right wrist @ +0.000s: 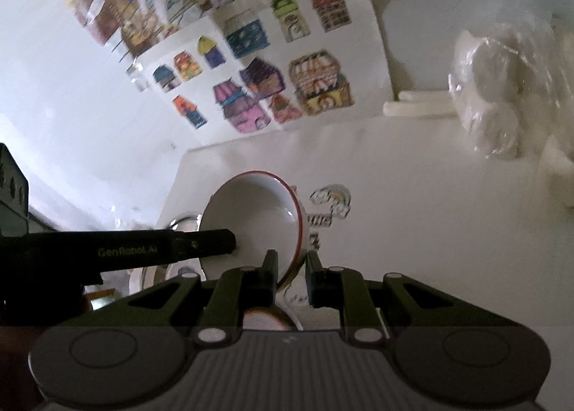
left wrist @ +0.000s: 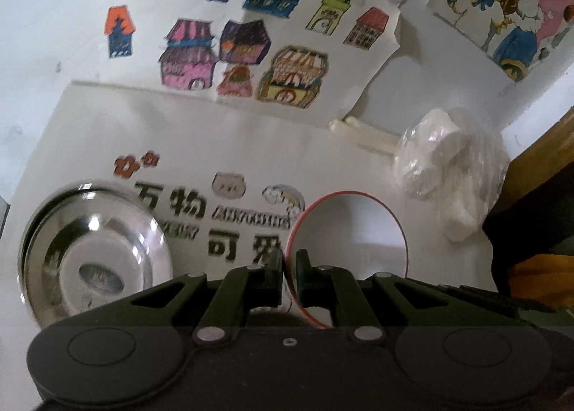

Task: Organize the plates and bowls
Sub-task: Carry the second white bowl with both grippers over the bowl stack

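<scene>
At the lower centre of both views, a glossy white ceramic bowl with a thin red rim is gripped by both grippers.

The left gripper is clamped tight on its rim; the right gripper pinches the opposite edge. Lower left, a shiny round steel plate lies on the white printed table cover, and crinkled clear plastic sits at right.

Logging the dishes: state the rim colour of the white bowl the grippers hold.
Red: a thin red line rings the white ceramic bowl, clearest in the right wrist view.
</scene>
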`<state>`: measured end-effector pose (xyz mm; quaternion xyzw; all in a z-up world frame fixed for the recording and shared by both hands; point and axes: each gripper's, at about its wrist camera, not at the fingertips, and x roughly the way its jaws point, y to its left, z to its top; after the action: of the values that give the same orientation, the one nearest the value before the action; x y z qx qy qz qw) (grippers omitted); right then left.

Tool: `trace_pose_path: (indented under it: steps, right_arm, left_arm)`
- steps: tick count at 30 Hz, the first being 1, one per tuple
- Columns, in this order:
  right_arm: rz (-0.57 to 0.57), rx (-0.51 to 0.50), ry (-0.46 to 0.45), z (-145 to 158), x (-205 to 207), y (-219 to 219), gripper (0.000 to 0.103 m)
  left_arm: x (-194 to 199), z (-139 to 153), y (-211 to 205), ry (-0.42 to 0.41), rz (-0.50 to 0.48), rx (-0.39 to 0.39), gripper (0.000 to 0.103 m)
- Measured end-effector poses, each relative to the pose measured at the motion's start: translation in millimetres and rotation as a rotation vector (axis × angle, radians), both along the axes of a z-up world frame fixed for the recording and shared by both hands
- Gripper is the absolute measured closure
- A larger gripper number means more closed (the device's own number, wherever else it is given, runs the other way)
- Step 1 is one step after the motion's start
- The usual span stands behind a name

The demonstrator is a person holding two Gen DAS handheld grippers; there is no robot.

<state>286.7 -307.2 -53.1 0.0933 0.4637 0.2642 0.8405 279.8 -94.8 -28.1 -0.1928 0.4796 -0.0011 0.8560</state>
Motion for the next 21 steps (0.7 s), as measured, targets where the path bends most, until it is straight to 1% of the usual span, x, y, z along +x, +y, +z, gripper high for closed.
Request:
trace_pose_path:
  steps: [4, 12, 15, 21]
  right_arm:
    - [0.032, -0.020, 0.026, -3.8, -11.9, 2.5, 0.085]
    - [0.089, -0.081, 0.090, -16.4, -28.7, 7.4, 0.085]
    - [0.109, -0.100, 0.119, -22.2, -32.9, 9.0, 0.085]
    - [0.151, -0.135, 0.160, -30.6, -35.1, 14.9, 0.085]
  left_arm:
    - [-17.5, -7.3, 2.8, 0.029, 0.002, -0.016, 0.096]
    - [-43.3, -32.6, 1.9, 0.112, 0.002, -0.042, 0.096]
    - [-49.5, -40.4, 1.5, 0.143, 0.012, -0.051, 0.096]
    - [-55.9, -51.3, 0.6, 0.206, 0.025, -0.047, 0.096]
